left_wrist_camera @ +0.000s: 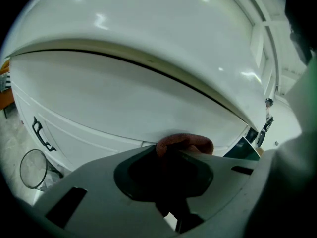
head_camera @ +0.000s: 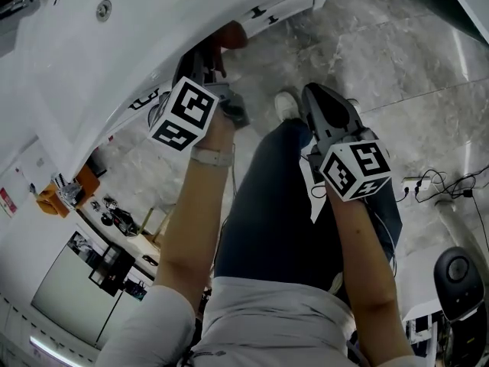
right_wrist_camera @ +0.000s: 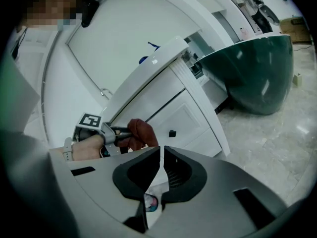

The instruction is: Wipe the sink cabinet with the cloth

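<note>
The left gripper (left_wrist_camera: 171, 165) pinches the reddish-brown cloth (left_wrist_camera: 185, 143) and holds it against the white sink cabinet (left_wrist_camera: 124, 98) front. The right gripper (right_wrist_camera: 162, 170), jaws pressed together, hangs to the right, apart from the cabinet.

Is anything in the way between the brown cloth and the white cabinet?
No, nothing visible. The left gripper is shut on the cloth, and the cloth sits right up against the cabinet door.

The sink cabinet (left_wrist_camera: 124, 103) front blocks the way ahead. Beside it, the floor (head_camera: 397, 60) lies open up to a green basin (right_wrist_camera: 252, 68).
</note>
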The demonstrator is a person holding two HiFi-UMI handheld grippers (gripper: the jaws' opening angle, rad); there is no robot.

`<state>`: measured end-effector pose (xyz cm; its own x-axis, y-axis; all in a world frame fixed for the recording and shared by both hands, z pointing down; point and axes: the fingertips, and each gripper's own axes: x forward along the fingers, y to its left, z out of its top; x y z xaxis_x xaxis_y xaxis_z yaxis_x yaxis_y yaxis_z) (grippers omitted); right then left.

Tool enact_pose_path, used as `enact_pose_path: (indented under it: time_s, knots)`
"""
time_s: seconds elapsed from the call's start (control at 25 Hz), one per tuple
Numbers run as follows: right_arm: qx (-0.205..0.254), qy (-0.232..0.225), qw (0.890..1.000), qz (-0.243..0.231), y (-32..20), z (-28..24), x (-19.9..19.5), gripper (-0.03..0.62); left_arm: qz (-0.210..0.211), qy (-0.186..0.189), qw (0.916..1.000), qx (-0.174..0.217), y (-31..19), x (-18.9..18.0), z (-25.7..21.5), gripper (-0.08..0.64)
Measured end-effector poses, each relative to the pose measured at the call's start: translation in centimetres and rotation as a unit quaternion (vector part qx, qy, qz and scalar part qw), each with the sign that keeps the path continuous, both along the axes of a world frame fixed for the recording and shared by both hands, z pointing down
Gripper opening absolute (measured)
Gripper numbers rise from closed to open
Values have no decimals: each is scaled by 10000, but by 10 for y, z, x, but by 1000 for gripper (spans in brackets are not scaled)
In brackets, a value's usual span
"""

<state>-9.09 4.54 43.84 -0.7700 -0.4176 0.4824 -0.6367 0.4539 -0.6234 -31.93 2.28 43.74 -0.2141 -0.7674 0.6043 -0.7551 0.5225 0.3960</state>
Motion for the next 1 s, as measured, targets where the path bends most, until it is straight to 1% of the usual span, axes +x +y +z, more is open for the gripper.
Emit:
enact_pose_path:
  time_s: [0.16,0.4,0.52,0.64,0.72,0.88,1.0]
  knots:
    - [-21,5,9999,-101,7,1,-10,38,-162,-70,9998,-19,18,-18,-1,64]
    - [-66,9,9999,-151,12,5,-13,38,52,-330,9993,-141,26,-25,5,64]
    - [-97,30,9999,-50,9,7,-9,38,-17,-370,9992,-176,27,-26,7,64]
    - [-106,17,9999,16,6,8,-8,38,-211,-336,9991,-163,28,-26,9,63]
    - [-112,10,9999,25,6,10,-9,38,-256,-311,9990,-187,28,-25,13,63]
    - [-132,24,9999,54,6,12,-8,38,-298,-64,9984,-483,33,-27,38,63]
    - [-160,69,9998,100,5,16,-3,38,-199,-51,9977,-642,32,-28,56,63]
